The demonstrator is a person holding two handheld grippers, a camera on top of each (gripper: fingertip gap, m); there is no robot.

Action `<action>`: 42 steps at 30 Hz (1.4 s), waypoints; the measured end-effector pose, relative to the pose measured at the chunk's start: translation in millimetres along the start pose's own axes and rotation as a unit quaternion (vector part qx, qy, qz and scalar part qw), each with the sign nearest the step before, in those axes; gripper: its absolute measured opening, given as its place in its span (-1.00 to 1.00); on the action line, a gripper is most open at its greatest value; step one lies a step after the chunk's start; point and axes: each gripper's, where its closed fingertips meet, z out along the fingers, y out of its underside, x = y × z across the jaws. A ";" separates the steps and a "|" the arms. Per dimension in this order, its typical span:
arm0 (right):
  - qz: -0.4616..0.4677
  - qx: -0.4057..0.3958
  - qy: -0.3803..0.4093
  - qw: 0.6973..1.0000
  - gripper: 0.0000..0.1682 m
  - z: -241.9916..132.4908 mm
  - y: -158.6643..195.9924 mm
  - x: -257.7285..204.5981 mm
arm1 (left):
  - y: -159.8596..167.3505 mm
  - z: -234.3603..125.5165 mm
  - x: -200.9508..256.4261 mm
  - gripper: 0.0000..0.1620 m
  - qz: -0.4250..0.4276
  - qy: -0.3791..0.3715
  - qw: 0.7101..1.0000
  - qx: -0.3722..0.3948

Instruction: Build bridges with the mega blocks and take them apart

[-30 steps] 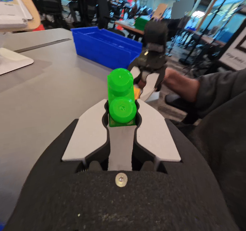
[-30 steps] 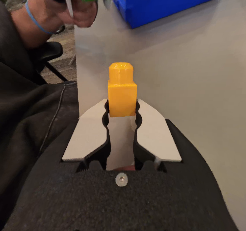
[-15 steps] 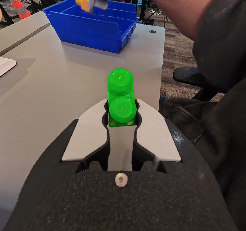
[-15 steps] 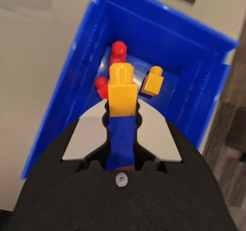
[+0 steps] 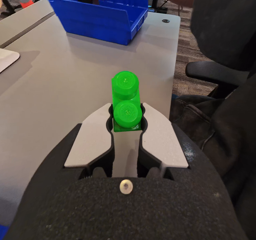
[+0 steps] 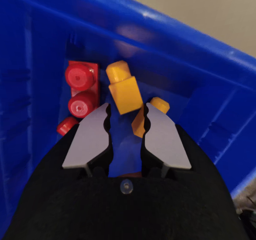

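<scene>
Right now my left gripper (image 5: 126, 115) is clamped on the green two-stud block (image 5: 125, 102) above the grey table (image 5: 69, 74). My right gripper (image 6: 127, 112) hangs inside the blue bin (image 6: 180, 50), jaws parted and empty, an orange block (image 6: 124, 90) just beyond them beside the red blocks (image 6: 81, 89).

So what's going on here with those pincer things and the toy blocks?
A person is working a handheld gripper in each hand, putting toy blocks away. The left gripper is shut on a green block above the grey table. The right gripper is open inside the blue bin, with a yellow block just past its tips. Another yellow block and red blocks lie in the bin.
</scene>
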 end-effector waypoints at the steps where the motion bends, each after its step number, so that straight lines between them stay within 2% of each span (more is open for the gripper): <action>1: 0.001 0.029 0.001 1.000 -0.47 -10.8 1.1 -0.5 | 2.4 -1.2 -4.1 -0.55 -0.008 -0.009 1.000 -0.004; 4: -0.002 0.172 -0.002 0.985 -0.45 -68.3 14.1 -22.7 | 9.6 -5.2 -15.2 -0.55 -0.035 -0.036 0.999 -0.015; 7: -0.009 0.351 -0.011 0.936 -0.45 -137.7 47.0 -77.1 | 16.6 -6.1 -24.8 -0.55 -0.046 -0.066 0.996 -0.026; 9: -0.026 0.442 -0.087 0.893 -0.48 -167.3 77.3 -142.9 | 18.2 -1.6 -31.8 -0.55 -0.051 -0.084 0.995 -0.029; 10: -0.036 0.460 -0.149 0.875 -0.53 -174.3 95.4 -180.3 | 18.9 2.8 -36.2 -0.55 -0.056 -0.093 0.993 -0.036; 12: -0.052 0.463 -0.235 0.853 -0.51 -173.5 127.4 -242.9 | 17.9 15.1 -50.7 -0.55 -0.066 -0.117 0.989 -0.060; 13: -0.069 0.450 -0.250 0.854 -0.47 -165.5 139.7 -268.0 | 16.2 22.9 -60.7 -0.55 -0.072 -0.130 0.986 -0.072; 16: -0.116 0.421 -0.265 0.860 -0.43 -139.2 167.3 -323.6 | 11.1 51.1 -80.1 -0.55 -0.123 -0.119 0.981 -0.092; 19: -0.154 0.402 -0.239 0.870 -0.42 -116.4 186.5 -344.7 | 17.7 72.4 -95.8 -0.55 -0.124 -0.132 0.974 -0.134; 22: -0.165 0.405 -0.207 0.875 -0.43 -111.4 189.9 -338.3 | 28.8 85.8 -108.4 -0.55 -0.101 -0.157 0.966 -0.176; 26: -0.151 0.398 -0.232 0.875 -0.43 -112.7 196.6 -335.3 | 32.5 100.3 -112.1 -0.55 -0.111 -0.154 0.964 -0.187; 32: -0.159 0.392 -0.205 0.883 -0.43 -111.6 198.4 -327.1 | 41.7 118.8 -109.8 -0.55 -0.114 -0.147 0.963 -0.197; 42: -0.164 0.380 -0.209 0.886 -0.43 -104.7 197.3 -329.2 | 48.8 121.9 -109.9 -0.54 -0.116 -0.148 0.960 -0.206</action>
